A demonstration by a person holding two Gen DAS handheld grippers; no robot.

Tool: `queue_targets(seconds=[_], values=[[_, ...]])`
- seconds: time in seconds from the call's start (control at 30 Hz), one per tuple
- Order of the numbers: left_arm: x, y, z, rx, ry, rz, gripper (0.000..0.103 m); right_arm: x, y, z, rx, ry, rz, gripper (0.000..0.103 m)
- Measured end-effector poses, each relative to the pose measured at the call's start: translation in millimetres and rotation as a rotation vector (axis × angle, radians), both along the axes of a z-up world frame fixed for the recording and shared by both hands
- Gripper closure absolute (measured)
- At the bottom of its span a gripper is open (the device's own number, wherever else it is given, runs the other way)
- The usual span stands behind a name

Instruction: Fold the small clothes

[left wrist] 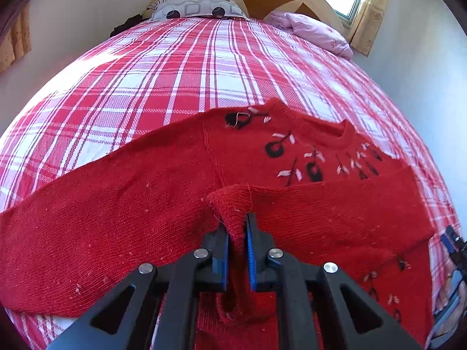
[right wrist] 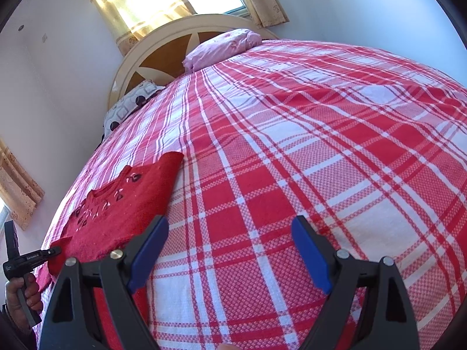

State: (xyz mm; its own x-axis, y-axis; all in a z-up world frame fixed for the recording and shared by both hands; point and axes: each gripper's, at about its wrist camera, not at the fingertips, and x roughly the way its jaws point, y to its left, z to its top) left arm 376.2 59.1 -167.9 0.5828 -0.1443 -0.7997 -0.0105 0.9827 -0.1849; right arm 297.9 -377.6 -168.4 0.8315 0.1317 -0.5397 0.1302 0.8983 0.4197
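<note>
One red sweater, two pillows

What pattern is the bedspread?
Red and white plaid bedspread, clearest in the right wrist view.

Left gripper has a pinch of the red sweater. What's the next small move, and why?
Probably carry the pinched cloth across the sweater body and lay it flat. The left gripper is shut on a raised fold that peaks above the rest, so the fold isn't finished. One sleeve lies stretched out over the checked bedspread. The right gripper hangs open over bare bedspread, holding nothing, so it could pin the sweater afterwards.
</note>
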Motion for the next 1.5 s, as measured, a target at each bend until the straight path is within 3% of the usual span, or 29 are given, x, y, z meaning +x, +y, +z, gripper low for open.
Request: queue_targets(seconds=[0.13, 0.33, 0.5, 0.6, 0.8, 0.9, 1.03, 1.1, 1.2, 1.3, 1.4, 1.47, 1.5], values=[[-2, 2, -3, 0.012, -0.006, -0.005, 0.093, -3, 19, 17, -0.085, -0.035, 0.053, 0.014], [-7, 2, 3, 0.022, -0.027, -0.014, 0.093, 20, 89, 55, -0.161, -0.063, 0.313, 0.014], [-11, 3, -3, 0.031, -0.02, -0.02, 0.093, 47, 147, 40, -0.231, 0.012, 0.5, 0.014], [-13, 9, -5, 0.006, -0.02, -0.021, 0.093, 62, 161, 10, -0.267, 0.147, 0.507, 0.014], [-8, 12, -8, -0.001, -0.025, -0.022, 0.089, 59, 160, 2, -0.291, 0.194, 0.506, 0.013], [-10, 19, -4, -0.048, -0.014, -0.005, 0.086, 57, 174, -6, -0.399, 0.189, 0.551, 0.003], [-26, 32, 6, -0.031, -0.025, 0.012, 0.086, 54, 193, -8, -0.547, 0.211, 0.547, 0.003], [-37, 36, 9, -0.005, -0.036, 0.01, 0.086, 50, 194, -1, -0.542, 0.205, 0.533, 0.003], [-56, 41, 13, 0.042, -0.056, 0.013, 0.086, 48, 195, 17, -0.452, 0.164, 0.531, 0.004], [-68, 45, 12, 0.06, -0.058, 0.022, 0.086, 48, 213, 29, -0.462, 0.11, 0.558, 0.004], [-73, 47, 9, 0.111, -0.052, 0.033, 0.085, 61, 229, 25, -0.427, 0.122, 0.6, 0.004], [-74, 49, 4, 0.127, -0.047, 0.048, 0.076, 75, 232, 13, -0.382, 0.164, 0.59, 0.004], [-75, 50, 2, 0.119, -0.044, 0.054, 0.059, 82, 234, 4, -0.387, 0.205, 0.57, 0.005]])
